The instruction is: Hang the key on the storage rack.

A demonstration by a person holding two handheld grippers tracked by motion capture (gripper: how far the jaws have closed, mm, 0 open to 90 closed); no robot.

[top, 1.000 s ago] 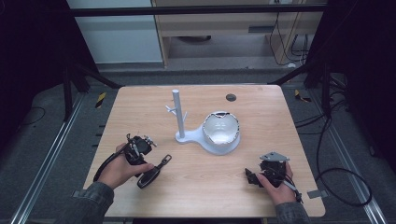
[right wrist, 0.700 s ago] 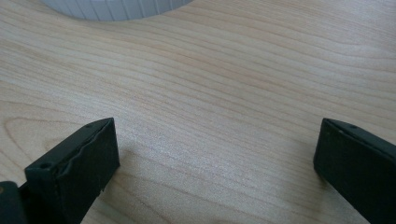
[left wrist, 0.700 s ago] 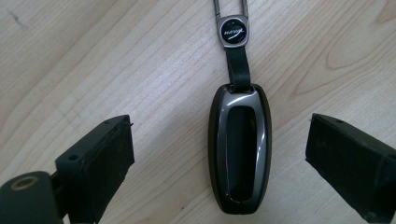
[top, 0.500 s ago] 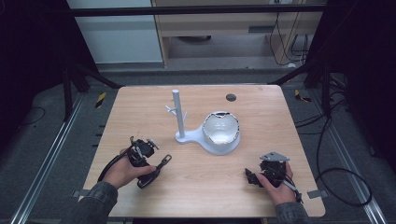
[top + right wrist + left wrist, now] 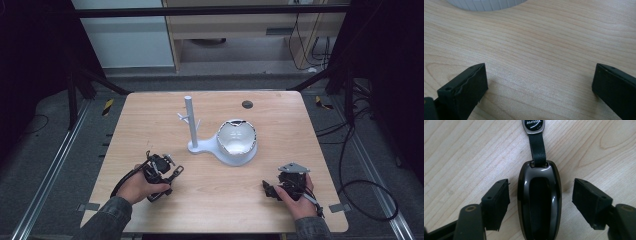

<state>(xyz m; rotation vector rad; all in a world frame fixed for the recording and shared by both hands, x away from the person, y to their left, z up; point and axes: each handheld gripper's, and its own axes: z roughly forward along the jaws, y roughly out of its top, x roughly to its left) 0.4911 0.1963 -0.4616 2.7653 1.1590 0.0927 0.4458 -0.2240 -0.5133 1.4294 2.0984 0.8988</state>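
Your left hand-held gripper (image 5: 539, 205) straddles the black car key fob (image 5: 539, 200), which lies flat on the tabletop (image 5: 461, 152); its jaws have just been closing, pads not yet touching. Your right hand-held gripper (image 5: 539, 85) rests open, empty, well apart.

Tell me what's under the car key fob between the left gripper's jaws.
The car key fob lies flat on the bare wooden table, its strap stretched out on the wood. The left gripper straddles it, pads not yet touching, jaws just closing. The wood directly beneath the fob is covered.
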